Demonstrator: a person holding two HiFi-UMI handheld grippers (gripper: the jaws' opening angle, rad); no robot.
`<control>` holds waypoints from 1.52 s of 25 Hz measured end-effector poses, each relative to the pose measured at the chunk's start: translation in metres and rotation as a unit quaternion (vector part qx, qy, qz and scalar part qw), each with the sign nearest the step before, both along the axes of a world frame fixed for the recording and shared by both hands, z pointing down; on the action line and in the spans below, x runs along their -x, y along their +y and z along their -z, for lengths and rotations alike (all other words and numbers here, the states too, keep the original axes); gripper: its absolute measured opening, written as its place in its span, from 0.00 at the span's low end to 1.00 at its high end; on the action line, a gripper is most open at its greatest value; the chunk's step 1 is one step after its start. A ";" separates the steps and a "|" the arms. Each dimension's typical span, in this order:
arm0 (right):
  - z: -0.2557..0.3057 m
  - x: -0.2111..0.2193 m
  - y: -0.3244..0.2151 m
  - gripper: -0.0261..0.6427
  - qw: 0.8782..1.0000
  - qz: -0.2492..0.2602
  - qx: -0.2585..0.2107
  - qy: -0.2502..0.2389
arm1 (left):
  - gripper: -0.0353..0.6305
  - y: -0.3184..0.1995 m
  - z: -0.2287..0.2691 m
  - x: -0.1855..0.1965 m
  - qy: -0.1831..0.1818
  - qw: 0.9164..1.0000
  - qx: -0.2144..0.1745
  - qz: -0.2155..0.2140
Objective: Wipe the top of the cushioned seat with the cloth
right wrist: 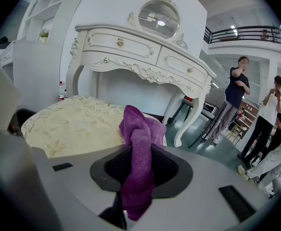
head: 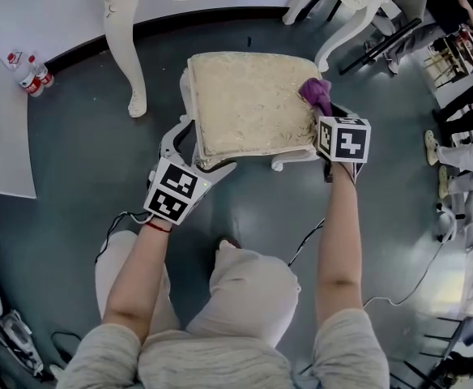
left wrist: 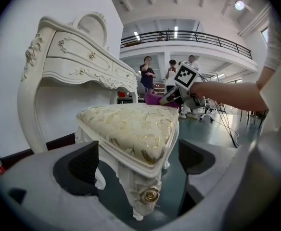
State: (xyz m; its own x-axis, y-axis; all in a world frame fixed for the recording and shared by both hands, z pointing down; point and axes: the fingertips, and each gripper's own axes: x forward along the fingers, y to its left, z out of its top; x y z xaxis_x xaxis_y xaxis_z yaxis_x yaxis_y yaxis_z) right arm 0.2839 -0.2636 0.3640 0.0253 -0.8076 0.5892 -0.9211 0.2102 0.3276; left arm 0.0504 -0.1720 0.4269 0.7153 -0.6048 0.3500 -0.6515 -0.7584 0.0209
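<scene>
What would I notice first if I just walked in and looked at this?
The bright purple cloth jumps out. It is pinched in the right gripper at the far right corner of the cushioned stool. That cream-and-gold stool sits in the middle of the head view, its near corner between the jaws of the left gripper. Just behind it stands an ornate white dressing table.

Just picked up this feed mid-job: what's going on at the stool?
A person works two handheld grippers. The right gripper is clamped on a purple cloth, which sits at the far right corner of the cushioned seat. The left gripper has its jaws open around the seat's near left corner, without gripping it.
</scene>
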 end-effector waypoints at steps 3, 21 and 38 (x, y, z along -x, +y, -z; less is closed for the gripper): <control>0.000 0.018 0.001 0.19 1.000 0.013 0.003 0.005 | 0.82 0.003 -0.011 0.001 -0.009 1.000 0.008 0.002; -0.001 0.120 0.012 0.19 0.993 0.113 0.002 0.035 | 0.82 -0.008 -0.012 0.001 -0.001 1.000 0.009 0.018; 0.000 0.205 0.026 0.19 0.978 0.203 -0.001 0.042 | 0.82 -0.009 -0.020 -0.007 0.001 1.000 0.025 0.006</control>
State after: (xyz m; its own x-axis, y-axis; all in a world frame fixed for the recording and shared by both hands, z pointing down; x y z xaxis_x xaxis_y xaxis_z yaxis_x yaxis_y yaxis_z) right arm 0.0786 -0.2379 0.3643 -0.2496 -0.7624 0.5970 -0.7316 0.5524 0.3996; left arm 0.0569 -0.1810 0.4468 0.7089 -0.5952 0.3783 -0.6605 -0.7484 0.0604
